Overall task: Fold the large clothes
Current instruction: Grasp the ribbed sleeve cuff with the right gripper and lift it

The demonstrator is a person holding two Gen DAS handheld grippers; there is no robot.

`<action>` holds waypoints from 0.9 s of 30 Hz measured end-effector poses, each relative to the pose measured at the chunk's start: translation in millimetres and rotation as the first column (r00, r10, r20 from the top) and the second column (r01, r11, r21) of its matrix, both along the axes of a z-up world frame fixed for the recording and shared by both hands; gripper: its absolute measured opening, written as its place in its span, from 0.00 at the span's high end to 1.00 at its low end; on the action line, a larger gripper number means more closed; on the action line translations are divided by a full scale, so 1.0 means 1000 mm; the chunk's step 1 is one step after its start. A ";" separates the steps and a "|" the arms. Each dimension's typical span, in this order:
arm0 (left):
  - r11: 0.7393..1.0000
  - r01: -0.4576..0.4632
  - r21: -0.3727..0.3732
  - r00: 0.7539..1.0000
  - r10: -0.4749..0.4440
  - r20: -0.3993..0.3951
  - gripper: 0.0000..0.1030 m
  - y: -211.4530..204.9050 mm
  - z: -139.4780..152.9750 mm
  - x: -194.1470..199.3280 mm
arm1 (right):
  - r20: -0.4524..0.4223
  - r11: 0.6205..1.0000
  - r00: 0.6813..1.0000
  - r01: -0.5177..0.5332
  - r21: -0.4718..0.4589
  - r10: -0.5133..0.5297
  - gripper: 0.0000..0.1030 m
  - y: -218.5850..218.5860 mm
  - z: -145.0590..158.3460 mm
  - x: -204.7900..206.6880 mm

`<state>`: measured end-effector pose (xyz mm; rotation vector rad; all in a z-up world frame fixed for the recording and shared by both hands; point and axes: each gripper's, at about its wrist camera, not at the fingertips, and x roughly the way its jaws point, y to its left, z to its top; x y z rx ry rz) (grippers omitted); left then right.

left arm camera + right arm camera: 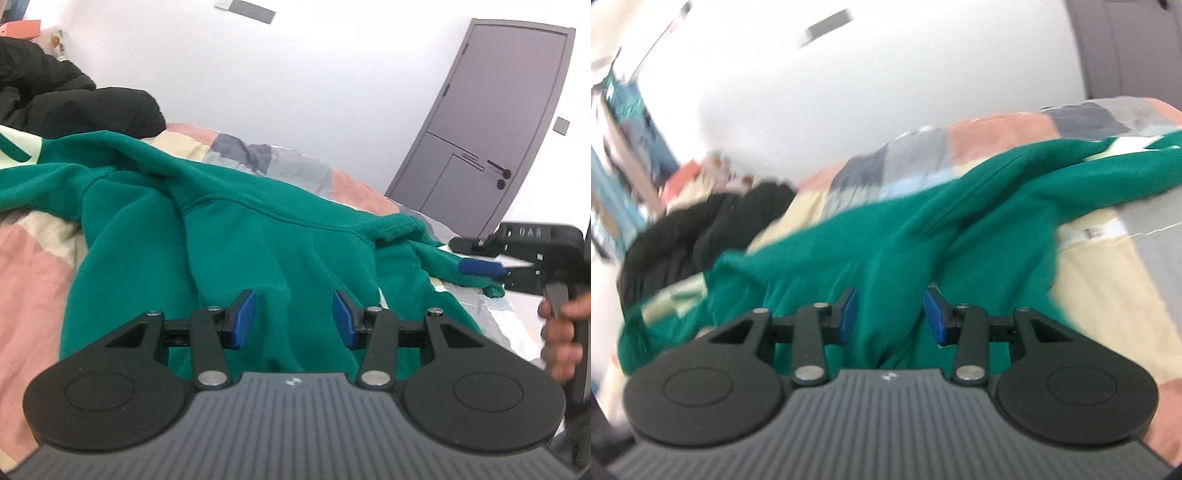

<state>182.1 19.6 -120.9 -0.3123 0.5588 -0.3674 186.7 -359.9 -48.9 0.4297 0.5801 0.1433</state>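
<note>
A green sweatshirt (240,236) is lying crumpled on a bed (33,258) under a patchwork cover of pink, cream and grey squares; in the left wrist view its long axis is running from the far left, where a pale panel with a green stripe is showing, down to the near right, where a sleeve (436,254) is tapering toward its cuff; the left gripper (293,317) is hovering over the middle of the garment with its blue pads (243,317) standing apart and green cloth showing between them, though whether they are touching it is not clear; the right gripper (480,267) is sitting at the right edge of that view, its blue pad lying against the sleeve near the cuff, and whether it is pinching the cloth there cannot be told; white letters on its black body are reading roughly "DAB", too blurred to be sure; a hand (561,332) is gripping its handle; in the blurred right wrist view the right gripper (890,317) is showing its pads apart with a fold of the sweatshirt (923,236) rising between them; a black jacket (55,99) is lying on the far left of the bed; a grey door (491,136) is standing in the white wall at the far right.
</note>
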 end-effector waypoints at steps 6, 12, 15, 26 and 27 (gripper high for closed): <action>0.995 0.014 0.094 0.998 -0.008 -0.064 0.50 -0.017 -0.014 0.011 | 0.024 0.985 0.990 0.133 0.113 -0.136 0.34 -0.078 -0.014 0.014; 0.991 -0.007 0.130 0.984 0.031 -0.178 0.50 -0.022 -0.040 0.025 | -0.062 0.911 0.974 0.227 0.346 -0.219 0.25 -0.145 -0.072 0.039; 0.994 -0.017 0.111 0.981 0.038 -0.192 0.50 -0.019 -0.040 0.027 | -0.098 0.889 0.962 0.275 0.367 -0.256 0.25 -0.169 -0.102 0.052; 0.996 -0.053 0.076 0.977 0.067 -0.200 0.50 -0.016 -0.043 0.035 | 0.063 0.836 0.898 0.377 0.399 -0.436 0.25 -0.258 -0.137 0.112; 0.996 -0.056 0.075 0.977 0.070 -0.201 0.50 -0.017 -0.043 0.036 | 0.077 0.833 0.887 0.394 0.389 -0.455 0.25 -0.267 -0.135 0.119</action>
